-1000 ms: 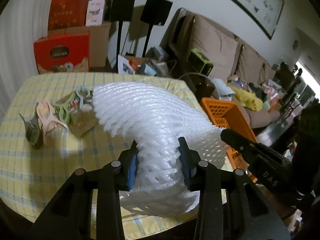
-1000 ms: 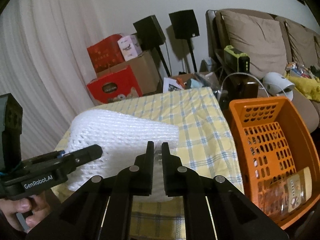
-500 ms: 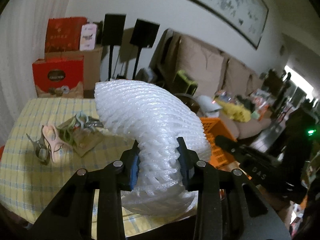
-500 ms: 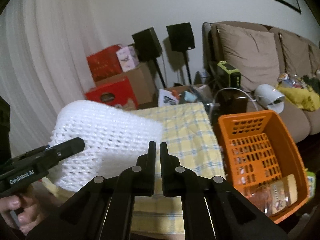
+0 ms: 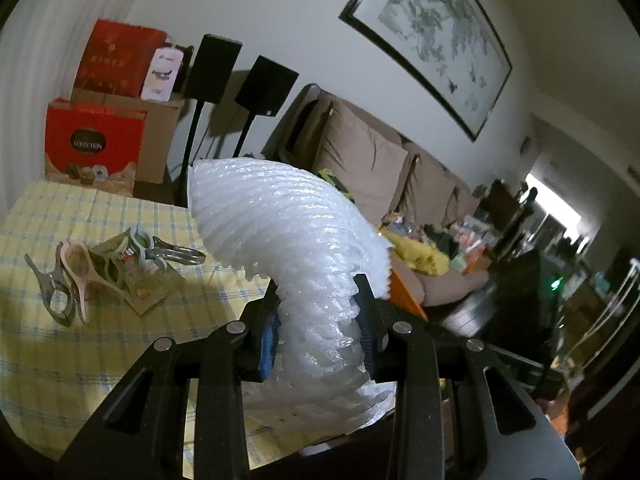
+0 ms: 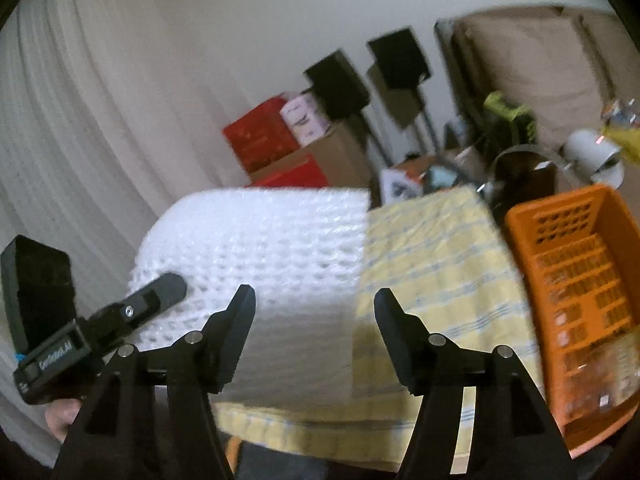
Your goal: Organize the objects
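While the left tongs (image 5: pixel 316 320) pinch the stack of white foam netting (image 5: pixel 288 232) and hold it above the yellow checked table (image 5: pixel 80 352), clips and a packet (image 5: pixel 112 272) lie at far left. The right tongs (image 6: pixel 316 312), whose jaws have just been opening, stand spread and empty. The step appears to be carrying; next probably calls for swinging right, over the orange basket (image 6: pixel 576 264).

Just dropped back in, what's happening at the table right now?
A person is tidying with two tools. The left hand-held gripper is clamped on a white foam net wrap, holding it up over the yellow checked table. The right hand-held gripper has just been opening, with nothing between its jaws. The orange basket stands beside the table. Clips lie on the cloth.
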A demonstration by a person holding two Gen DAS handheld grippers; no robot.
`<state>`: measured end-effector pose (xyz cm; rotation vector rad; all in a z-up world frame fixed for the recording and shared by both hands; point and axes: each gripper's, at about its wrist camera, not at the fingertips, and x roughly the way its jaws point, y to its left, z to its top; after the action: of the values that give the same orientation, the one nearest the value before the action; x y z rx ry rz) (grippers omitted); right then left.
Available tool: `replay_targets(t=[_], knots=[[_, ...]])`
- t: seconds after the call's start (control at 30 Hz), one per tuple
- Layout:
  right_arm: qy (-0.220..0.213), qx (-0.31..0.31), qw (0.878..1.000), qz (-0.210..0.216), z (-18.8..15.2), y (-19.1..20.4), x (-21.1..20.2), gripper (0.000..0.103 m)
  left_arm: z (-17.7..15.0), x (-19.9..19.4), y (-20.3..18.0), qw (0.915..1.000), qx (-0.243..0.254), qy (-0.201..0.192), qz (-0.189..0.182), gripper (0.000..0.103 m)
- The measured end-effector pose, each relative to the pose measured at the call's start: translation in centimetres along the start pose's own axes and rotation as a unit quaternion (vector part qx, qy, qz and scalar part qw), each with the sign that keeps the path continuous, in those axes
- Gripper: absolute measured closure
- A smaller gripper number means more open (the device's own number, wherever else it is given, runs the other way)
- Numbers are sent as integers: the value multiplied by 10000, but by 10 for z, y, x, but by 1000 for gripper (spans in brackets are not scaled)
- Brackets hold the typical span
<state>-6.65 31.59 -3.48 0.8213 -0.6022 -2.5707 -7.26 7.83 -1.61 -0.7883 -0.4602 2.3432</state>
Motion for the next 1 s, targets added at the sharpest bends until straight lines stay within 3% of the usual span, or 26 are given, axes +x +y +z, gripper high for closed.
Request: replay_targets(t=[0.1, 0.17, 0.23, 0.27, 0.43, 0.57, 0.7, 0.77, 0.83, 0.9, 1.0], knots=[[177, 188, 9987, 441, -4, 2, 13, 51, 2, 0, 15, 9999, -138, 7, -15, 72], [183, 194, 9985, 485, -6, 4, 18, 80, 1, 0, 23, 9998, -176, 26, 30, 72], [158, 212, 9984, 509, -7, 3, 20, 94, 1, 1, 29, 9997, -232, 44, 68, 72], [135, 212, 9984, 506, -8, 3, 21, 96, 1, 3, 35, 9995, -256, 86, 136, 72], [29, 7, 9998, 172, -5, 8, 25, 98, -8, 16, 44, 9980, -244, 342, 482, 69], [-38, -300, 9989, -346, -6, 14, 26, 98, -16, 33, 53, 9919, -297, 910, 833, 50], [187, -455, 9967, -645, -13, 9, 37, 98, -22, 41, 66, 9863, -508, 1225, 978, 43], [505, -499, 9948, -728, -18, 3, 51, 98, -24, 43, 79, 9816, -767, 1304, 1161, 42], [647, -554, 9919, -938, -24, -2, 60, 98, -26, 43, 90, 9807, -937, 1313, 1109, 42], [763, -491, 9916, -922, -30, -9, 67, 98, -29, 47, 99, 9776, -1051, 1432, 1131, 42], [932, -467, 9906, -885, -36, -15, 76, 98, -34, 51, 117, 9670, -1398, 1554, 1458, 42]])
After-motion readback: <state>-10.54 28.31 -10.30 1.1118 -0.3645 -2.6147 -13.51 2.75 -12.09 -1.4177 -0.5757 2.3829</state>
